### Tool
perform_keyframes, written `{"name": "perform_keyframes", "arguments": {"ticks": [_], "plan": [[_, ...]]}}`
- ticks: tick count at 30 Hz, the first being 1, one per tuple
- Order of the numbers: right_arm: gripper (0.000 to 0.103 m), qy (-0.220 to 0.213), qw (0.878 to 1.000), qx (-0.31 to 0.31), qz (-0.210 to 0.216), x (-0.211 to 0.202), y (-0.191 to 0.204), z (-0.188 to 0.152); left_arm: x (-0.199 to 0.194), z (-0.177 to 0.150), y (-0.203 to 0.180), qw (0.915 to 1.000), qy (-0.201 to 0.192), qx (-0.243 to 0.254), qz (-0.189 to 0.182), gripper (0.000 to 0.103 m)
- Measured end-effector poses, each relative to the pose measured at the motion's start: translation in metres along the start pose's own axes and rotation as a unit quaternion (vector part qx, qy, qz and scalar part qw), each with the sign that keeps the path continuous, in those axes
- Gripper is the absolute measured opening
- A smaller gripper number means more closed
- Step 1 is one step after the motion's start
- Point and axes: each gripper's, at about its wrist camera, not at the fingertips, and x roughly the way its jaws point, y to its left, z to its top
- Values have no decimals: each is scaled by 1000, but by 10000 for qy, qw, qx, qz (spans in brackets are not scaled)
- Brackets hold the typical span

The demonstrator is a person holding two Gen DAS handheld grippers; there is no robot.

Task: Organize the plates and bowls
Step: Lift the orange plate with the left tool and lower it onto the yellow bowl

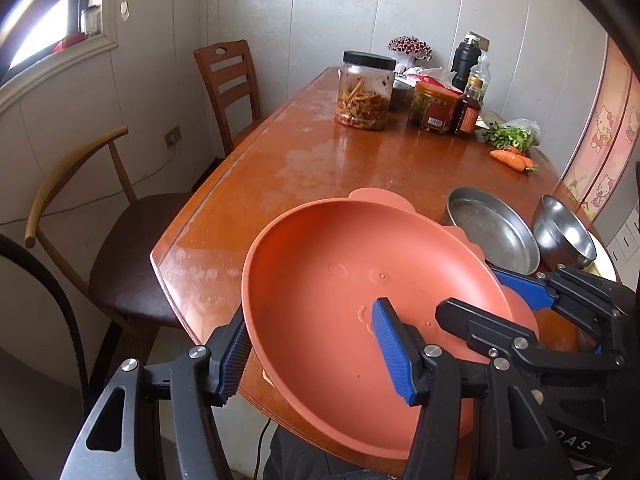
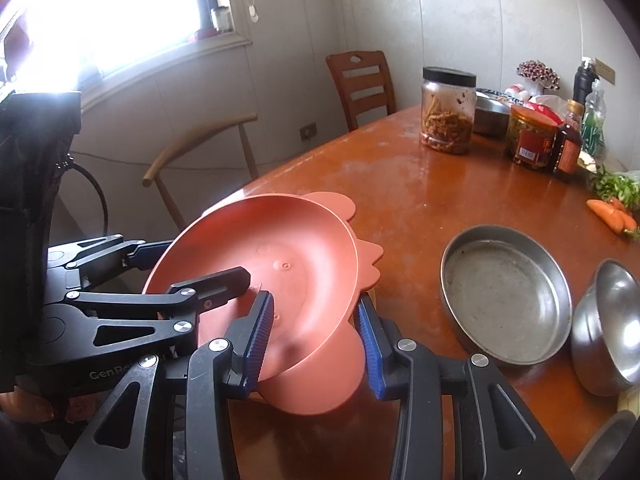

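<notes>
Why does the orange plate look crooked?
The orange plate is tipped steeply above the table, because both grippers' fingers pinch its rim from opposite sides. One steel bowl also leans on its side beside the flat steel pan.

plate (image 1: 328, 300): tilted above the near edge of the bench (image 1: 312, 152), held at its near rim on both sides
left gripper (image 1: 316, 356): jaws over the plate's near-left rim
right gripper (image 2: 316, 344): jaws over the plate's near-right rim
pan (image 2: 504, 296): on the bench, right of the plate
bowl (image 2: 612, 328): right of the pan, just beside it
jars (image 1: 364, 92): far end of the bench
carrots (image 1: 512, 158): far right, behind the pan
chairs (image 1: 228, 84): along the bench's left side
</notes>
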Motion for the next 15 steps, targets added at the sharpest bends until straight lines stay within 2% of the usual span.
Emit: {"name": "perform_keyframes", "arguments": {"ticks": [8, 15], "plan": [[43, 73, 9999, -79, -14, 12, -2, -5, 7, -6, 3, 9999, 57, -13, 88, 58], [43, 40, 9999, -109, -108, 14, -5, -3, 11, -11, -2, 9995, 74, 193, 256, 58]]}}
